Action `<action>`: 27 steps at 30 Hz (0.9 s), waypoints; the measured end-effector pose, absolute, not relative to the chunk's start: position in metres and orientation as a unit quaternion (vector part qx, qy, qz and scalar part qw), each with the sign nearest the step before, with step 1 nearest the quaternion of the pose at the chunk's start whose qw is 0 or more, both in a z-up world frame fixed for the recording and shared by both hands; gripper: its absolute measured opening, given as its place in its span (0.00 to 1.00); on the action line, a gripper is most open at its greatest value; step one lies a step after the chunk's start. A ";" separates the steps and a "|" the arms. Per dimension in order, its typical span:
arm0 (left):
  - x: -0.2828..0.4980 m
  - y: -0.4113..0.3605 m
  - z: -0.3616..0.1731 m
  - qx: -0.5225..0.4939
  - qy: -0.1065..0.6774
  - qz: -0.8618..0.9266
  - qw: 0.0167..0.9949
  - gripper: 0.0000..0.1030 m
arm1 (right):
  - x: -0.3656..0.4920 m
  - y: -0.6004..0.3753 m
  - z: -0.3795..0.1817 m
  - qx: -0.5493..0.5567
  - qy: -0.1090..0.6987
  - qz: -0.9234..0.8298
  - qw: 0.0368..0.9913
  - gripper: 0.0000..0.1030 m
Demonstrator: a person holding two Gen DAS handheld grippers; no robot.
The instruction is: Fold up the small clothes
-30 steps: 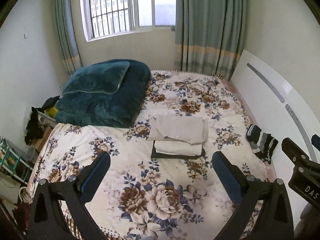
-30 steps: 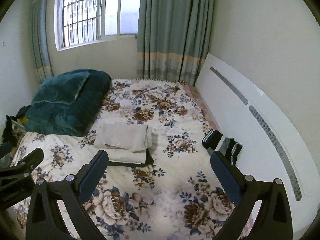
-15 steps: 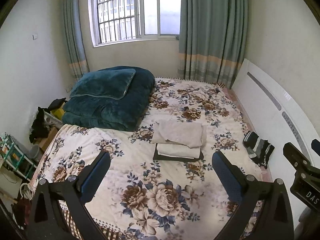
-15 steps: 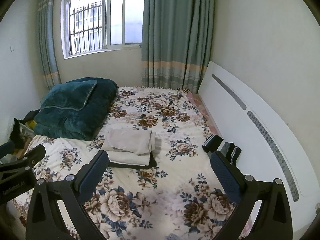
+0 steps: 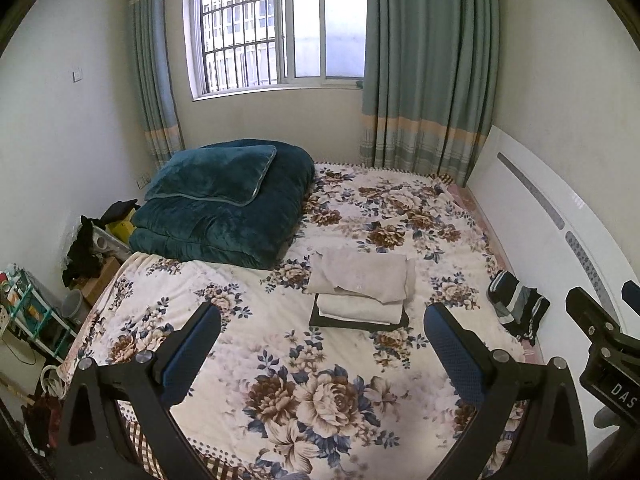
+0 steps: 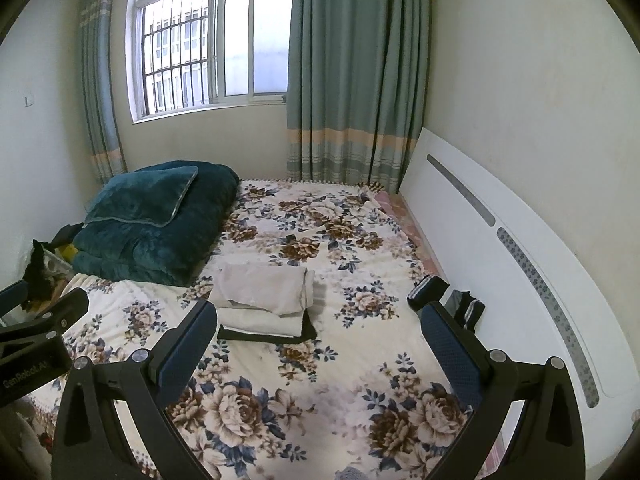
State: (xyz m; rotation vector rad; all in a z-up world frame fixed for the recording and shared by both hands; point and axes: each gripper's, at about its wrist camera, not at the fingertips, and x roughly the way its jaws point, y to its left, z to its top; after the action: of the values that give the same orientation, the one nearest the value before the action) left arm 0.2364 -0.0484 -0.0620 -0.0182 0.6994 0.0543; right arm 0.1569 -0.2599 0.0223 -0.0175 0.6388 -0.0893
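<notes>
At the far left of the room, beyond the bed's edge, nothing on the cluttered shelf can be read. The left gripper (image 5: 322,344) hangs above the near end of the floral-printed bed sheet (image 5: 280,360) with its blue-padded fingers (image 5: 192,356) spread wide and nothing between them. Straight ahead of those fingers and a little to the right of their midline lies the stack of folded pale beige and cream cloths on a dark folded garment (image 5: 360,292), resting flat on the sheet near the bed's middle, its long axis running across the view from left to right. In the right wrist view the same stack (image 6: 264,300) sits ahead and to the left of the right gripper (image 6: 320,344), whose fingers are likewise wide apart and empty. A crumpled black, grey and white striped small garment (image 5: 516,306) lies at the bed's right edge against the white headboard panel (image 5: 560,240); it appears still unfolded, so it is probably the next piece, and the right gripper looks the nearer one, its right finger (image 6: 450,350) overlapping the garment (image 6: 460,302) in that view. The right gripper's body carries the letters "DAS", cut off; the left one's reads roughly "GenRoboLAI", partly blurred.
</notes>
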 end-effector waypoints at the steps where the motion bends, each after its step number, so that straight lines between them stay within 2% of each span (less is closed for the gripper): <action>1: 0.236 -0.048 -0.062 -0.009 0.343 0.027 0.939 1.00 | 0.157 -0.260 0.023 -0.010 0.314 -0.044 0.948 1.00; 27: 0.226 -0.060 -0.045 -0.010 0.325 0.036 0.945 1.00 | 0.154 -0.252 0.026 -0.012 0.309 -0.026 0.951 1.00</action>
State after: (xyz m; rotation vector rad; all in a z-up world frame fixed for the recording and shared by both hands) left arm 0.2265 -0.0600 -0.0447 -0.0206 0.6627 0.0735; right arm 0.1535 -0.2519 0.0260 -0.0245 0.6290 -0.0529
